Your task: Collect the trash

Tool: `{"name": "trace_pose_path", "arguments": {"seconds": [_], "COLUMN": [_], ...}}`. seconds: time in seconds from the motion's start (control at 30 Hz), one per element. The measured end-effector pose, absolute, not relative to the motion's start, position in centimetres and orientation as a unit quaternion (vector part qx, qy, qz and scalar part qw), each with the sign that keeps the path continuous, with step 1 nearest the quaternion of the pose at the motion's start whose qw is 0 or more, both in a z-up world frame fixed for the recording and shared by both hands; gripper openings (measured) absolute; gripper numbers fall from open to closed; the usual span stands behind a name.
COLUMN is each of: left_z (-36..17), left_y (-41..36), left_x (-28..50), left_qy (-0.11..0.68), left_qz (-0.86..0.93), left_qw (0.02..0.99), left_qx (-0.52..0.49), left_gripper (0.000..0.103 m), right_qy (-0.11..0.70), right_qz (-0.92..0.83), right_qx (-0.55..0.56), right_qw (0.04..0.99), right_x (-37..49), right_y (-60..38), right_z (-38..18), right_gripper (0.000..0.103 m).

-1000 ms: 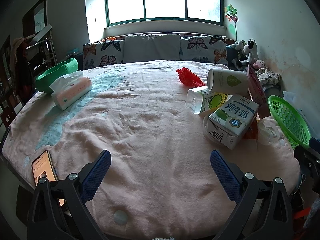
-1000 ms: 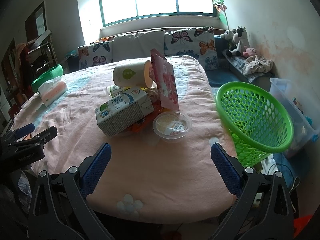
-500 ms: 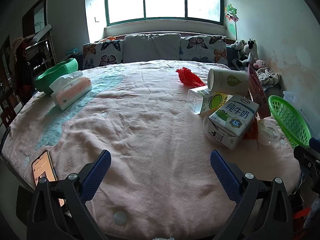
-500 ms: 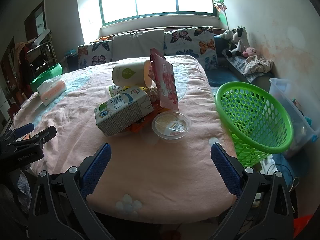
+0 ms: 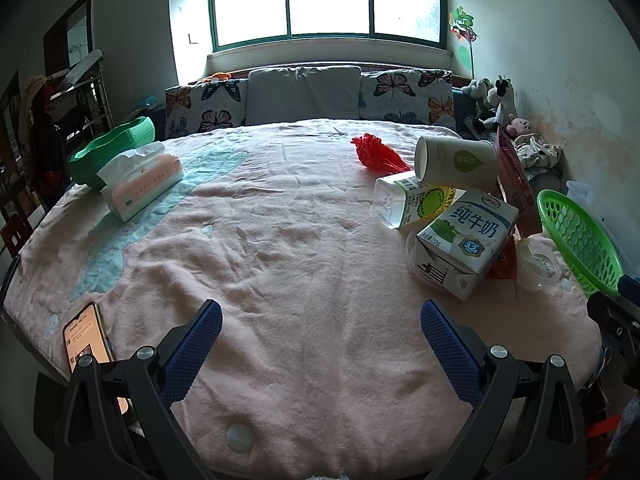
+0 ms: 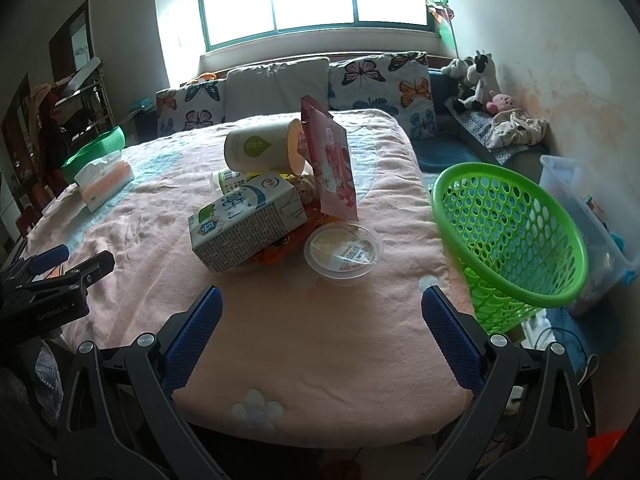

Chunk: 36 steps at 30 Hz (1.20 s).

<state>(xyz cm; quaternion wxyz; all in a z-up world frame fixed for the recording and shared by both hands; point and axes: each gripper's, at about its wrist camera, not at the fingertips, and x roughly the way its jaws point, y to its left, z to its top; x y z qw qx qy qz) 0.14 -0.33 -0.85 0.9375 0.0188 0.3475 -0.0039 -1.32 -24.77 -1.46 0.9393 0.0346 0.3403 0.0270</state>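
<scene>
A pink-blanketed surface (image 5: pixel 280 248) lies wide and bare before my left tool (image 5: pixel 320 326), trash heaped near its right edge beside a green basket (image 6: pixel 508 240). My right tool (image 6: pixel 322 312) faces that heap. Both tools gape, holding nothing; the milk carton (image 5: pixel 466 240) reads "纯牛奶" and "3.2".

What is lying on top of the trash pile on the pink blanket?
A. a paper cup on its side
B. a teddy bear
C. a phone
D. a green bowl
A. The paper cup lies tipped on its side at the top of the pile, above the milk carton; the phone lies apart, near the blanket's edge.
</scene>
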Motion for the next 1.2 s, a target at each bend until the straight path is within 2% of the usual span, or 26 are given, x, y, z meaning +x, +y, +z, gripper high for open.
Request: {"name": "trace_pose_path", "arguments": {"seconds": [1.2], "left_z": [-1.3], "left_y": [-1.3], "left_x": [2.4], "left_qy": [0.367], "left_qz": [-0.014], "left_qw": [0.93], "left_qx": [0.03], "left_gripper": [0.096], "right_qy": [0.35], "right_qz": [0.026], "right_qx": [0.029], "right_qw": [0.936], "right_x": [0.4], "right_y": [-25.3], "right_z": [-2.0], "right_gripper": [0.099]}}
